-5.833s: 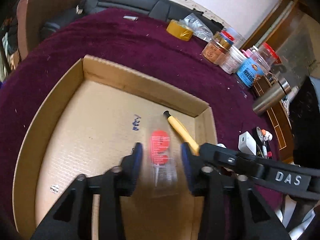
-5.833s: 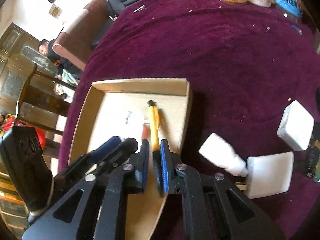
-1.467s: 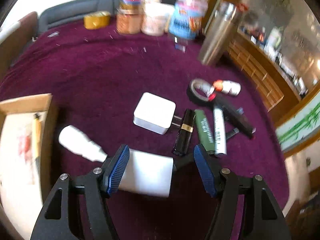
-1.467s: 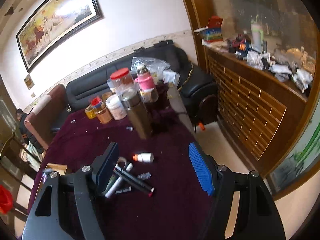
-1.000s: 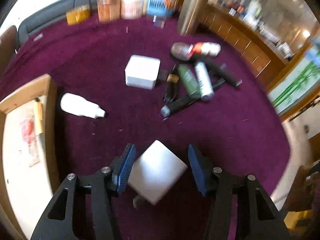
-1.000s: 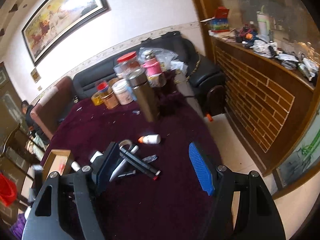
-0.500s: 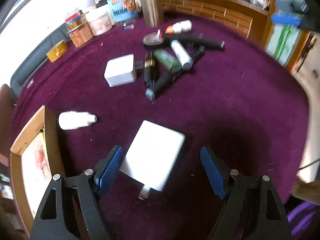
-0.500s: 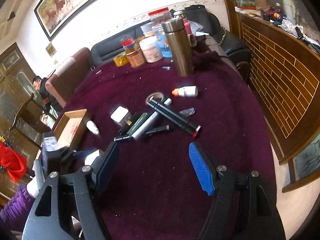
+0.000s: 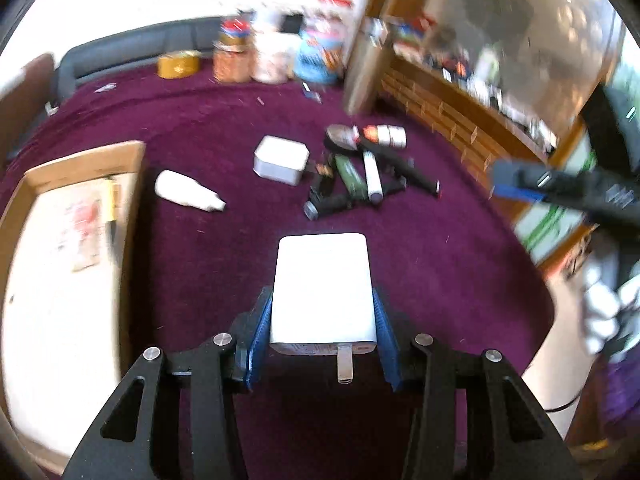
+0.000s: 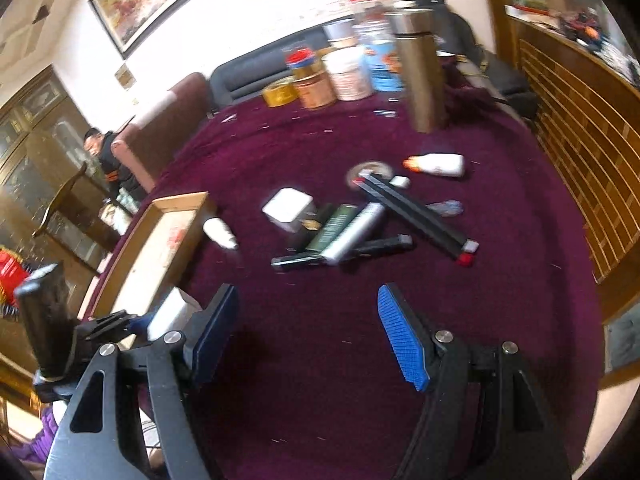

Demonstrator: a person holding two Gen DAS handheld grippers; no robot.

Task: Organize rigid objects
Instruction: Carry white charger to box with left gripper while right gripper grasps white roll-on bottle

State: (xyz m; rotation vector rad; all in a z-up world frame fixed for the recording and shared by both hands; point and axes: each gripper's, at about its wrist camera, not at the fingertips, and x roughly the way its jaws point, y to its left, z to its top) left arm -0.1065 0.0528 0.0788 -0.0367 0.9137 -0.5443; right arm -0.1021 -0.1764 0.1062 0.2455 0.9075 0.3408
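Left hand-held gripper (image 9: 323, 322) clamped on white charger (image 9: 322, 288) (prong rearward), right hand-held gripper (image 10: 308, 332) spread apart.

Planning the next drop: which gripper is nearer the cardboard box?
Left. The left gripper, clamping the white charger, sits just right of the cardboard box; the right gripper hangs open farther right.

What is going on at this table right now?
A person is tidying small items on a purple-covered table. The left hand-held gripper is shut on a white charger. The right hand-held gripper is open and holds nothing. A cardboard tray sits to the left; a pile of pens and tubes waits ahead.
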